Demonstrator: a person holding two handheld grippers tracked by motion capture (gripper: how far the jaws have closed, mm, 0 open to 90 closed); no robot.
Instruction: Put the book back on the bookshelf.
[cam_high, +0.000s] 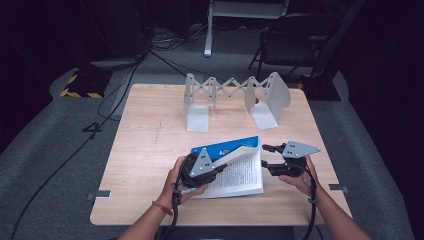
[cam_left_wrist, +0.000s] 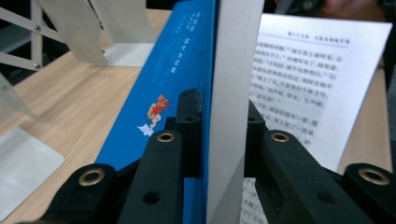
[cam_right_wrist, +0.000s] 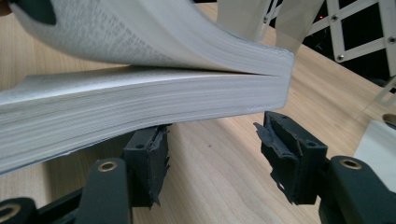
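On the tabletop (cam_high: 150, 150), your left gripper (cam_high: 216, 169) fingers pinch the blue-covered book's (cam_high: 235, 165) lifted front section. Your right gripper (cam_high: 267, 157) fingers stand spread, empty, beside its page edge.

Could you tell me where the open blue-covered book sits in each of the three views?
High view: the book lies low at centre, between the two grippers.
Left gripper view: it stands at centre, its lifted part clamped between the fingers.
Right gripper view: its page edges cross the upper half.
Shared landmark: the white folding rack.

Bare tabletop (cam_high: 150, 150) left (rack (cam_high: 235, 97) behind)
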